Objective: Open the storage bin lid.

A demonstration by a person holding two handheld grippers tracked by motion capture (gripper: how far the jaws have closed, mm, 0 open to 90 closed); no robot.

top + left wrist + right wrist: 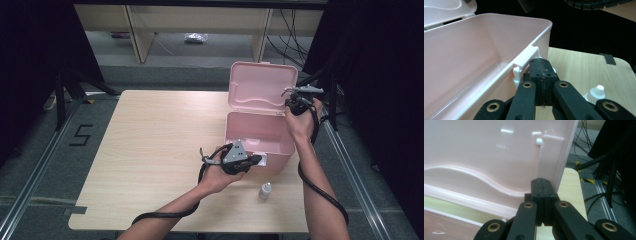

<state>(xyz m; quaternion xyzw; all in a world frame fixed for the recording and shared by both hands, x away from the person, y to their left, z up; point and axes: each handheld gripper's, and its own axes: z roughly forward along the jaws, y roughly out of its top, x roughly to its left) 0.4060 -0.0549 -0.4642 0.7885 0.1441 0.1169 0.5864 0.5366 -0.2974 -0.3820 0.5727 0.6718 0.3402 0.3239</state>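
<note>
A pink plastic box (280,145) stands open at the table's right, its lid (260,85) raised upright behind it. In the left gripper view the box's bare inside (461,65) shows, with a white latch (525,58) on the front rim. My left gripper (541,62) is shut with nothing between its jaws, its tips right at that latch; in the high view the left gripper (259,160) sits at the box's front wall. My right gripper (541,182) is shut too, its tips against the inner face of the lid (486,152) near its side edge. From above, the right gripper (289,103) is at the lid's right edge.
A small white bottle (265,190) stands on the wooden table (150,140) just in front of the box; the same bottle (596,92) shows beside my left jaws. Black stands and cables crowd the floor to the right, and shelving stands beyond the table.
</note>
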